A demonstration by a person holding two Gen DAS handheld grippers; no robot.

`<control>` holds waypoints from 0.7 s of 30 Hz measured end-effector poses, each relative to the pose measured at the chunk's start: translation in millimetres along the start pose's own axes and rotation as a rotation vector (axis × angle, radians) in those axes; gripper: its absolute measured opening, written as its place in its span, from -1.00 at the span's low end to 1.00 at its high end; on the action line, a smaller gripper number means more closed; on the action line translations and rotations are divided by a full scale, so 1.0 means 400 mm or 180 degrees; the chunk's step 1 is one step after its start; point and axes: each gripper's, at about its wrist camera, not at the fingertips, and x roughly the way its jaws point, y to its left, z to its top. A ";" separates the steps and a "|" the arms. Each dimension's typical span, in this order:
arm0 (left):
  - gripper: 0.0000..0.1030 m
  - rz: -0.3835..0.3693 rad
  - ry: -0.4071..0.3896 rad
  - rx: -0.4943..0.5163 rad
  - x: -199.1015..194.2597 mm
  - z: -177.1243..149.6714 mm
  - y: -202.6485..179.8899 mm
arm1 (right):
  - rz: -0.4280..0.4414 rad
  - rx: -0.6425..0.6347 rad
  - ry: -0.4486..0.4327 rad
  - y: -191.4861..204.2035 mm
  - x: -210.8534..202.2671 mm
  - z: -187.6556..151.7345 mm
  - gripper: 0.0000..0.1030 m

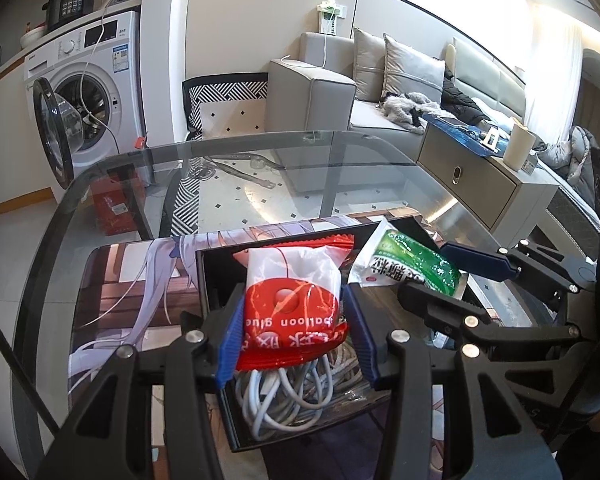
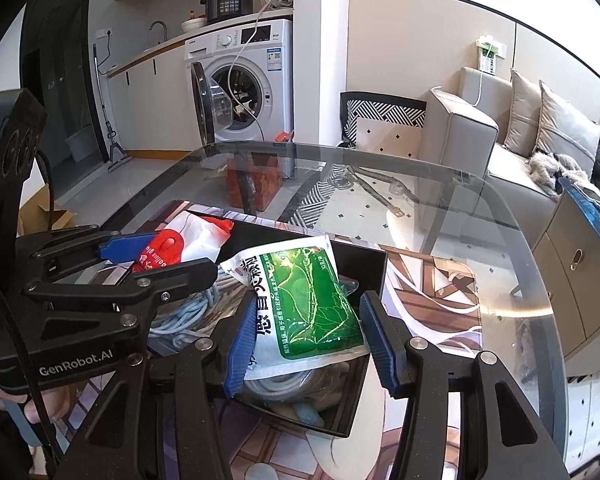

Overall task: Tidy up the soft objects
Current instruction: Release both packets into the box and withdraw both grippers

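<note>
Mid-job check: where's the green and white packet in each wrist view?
Left wrist view: green and white packet sits right of centre, beside the right tool, over the black box.
Right wrist view: the packet is at centre, between the right tool's open fingers.
Shared landmark: the red and white balloon glue bag, gripped by the left tool.

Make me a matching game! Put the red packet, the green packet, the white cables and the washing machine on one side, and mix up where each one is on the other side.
Things:
1. red packet
2. green packet
3. white cables
4. washing machine

Places:
A. inside the black box, under the packets
B. between the left gripper fingers
C. on the floor, door open
D. between the right gripper fingers

Pairs: 1-B, 2-D, 3-A, 4-C
</note>
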 end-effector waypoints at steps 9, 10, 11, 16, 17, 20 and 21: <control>0.28 -0.0027 -0.0035 -0.0029 -0.025 -0.010 0.007 | 0.0018 -0.0157 -0.0175 -0.004 -0.034 -0.024 0.58; 0.29 -0.0015 -0.0047 -0.0008 -0.029 -0.012 0.006 | 0.0019 -0.0152 -0.0199 -0.007 -0.041 -0.028 0.60; 0.35 -0.0004 -0.0051 0.0008 -0.034 -0.014 0.004 | 0.0014 -0.0151 -0.0206 -0.010 -0.046 -0.031 0.67; 0.71 0.0005 -0.0166 0.0052 -0.068 -0.025 0.000 | 0.0033 -0.0127 -0.0262 -0.019 -0.071 -0.045 0.93; 0.80 0.0014 -0.0175 0.0060 -0.073 -0.026 0.000 | 0.0037 -0.0124 -0.0282 -0.020 -0.077 -0.049 0.97; 0.97 0.0034 -0.0244 0.0072 -0.090 -0.036 -0.002 | 0.0068 -0.0102 -0.0348 -0.024 -0.093 -0.059 0.99; 0.99 0.0040 -0.0265 0.0059 -0.095 -0.041 0.001 | 0.0073 -0.0093 -0.0367 -0.025 -0.097 -0.062 0.99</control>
